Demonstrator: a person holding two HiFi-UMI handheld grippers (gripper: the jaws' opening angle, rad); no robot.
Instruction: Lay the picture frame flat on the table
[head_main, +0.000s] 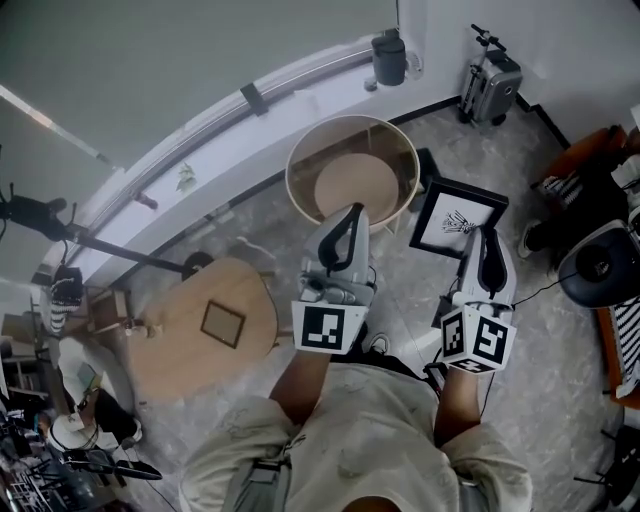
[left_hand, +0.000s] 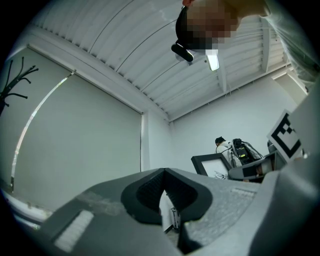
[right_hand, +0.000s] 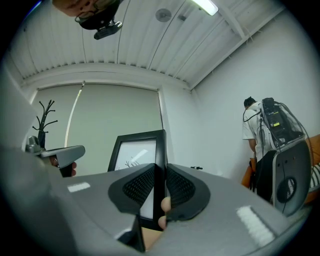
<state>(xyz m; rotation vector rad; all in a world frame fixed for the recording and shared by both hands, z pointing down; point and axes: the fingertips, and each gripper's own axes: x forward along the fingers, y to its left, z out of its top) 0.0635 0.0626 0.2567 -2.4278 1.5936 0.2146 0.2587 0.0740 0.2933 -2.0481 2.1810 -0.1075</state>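
Note:
The picture frame (head_main: 457, 219) is black with a white mat and a small twig drawing. It hangs in the air to the right of a round side table (head_main: 352, 168). My right gripper (head_main: 484, 238) is shut on the frame's near edge. In the right gripper view the frame (right_hand: 141, 159) stands upright, its edge pinched between the two dark pads (right_hand: 177, 187). My left gripper (head_main: 349, 214) is held over the side table's near rim, shut with nothing between its pads (left_hand: 150, 189). The left gripper view shows the frame (left_hand: 212, 164) off to the right.
A low round wooden table (head_main: 185, 345) with a small square frame (head_main: 222, 323) on it stands to the left. An office chair (head_main: 598, 266) and a wheeled case (head_main: 490, 84) are on the right. A person (right_hand: 252, 131) stands by the far wall.

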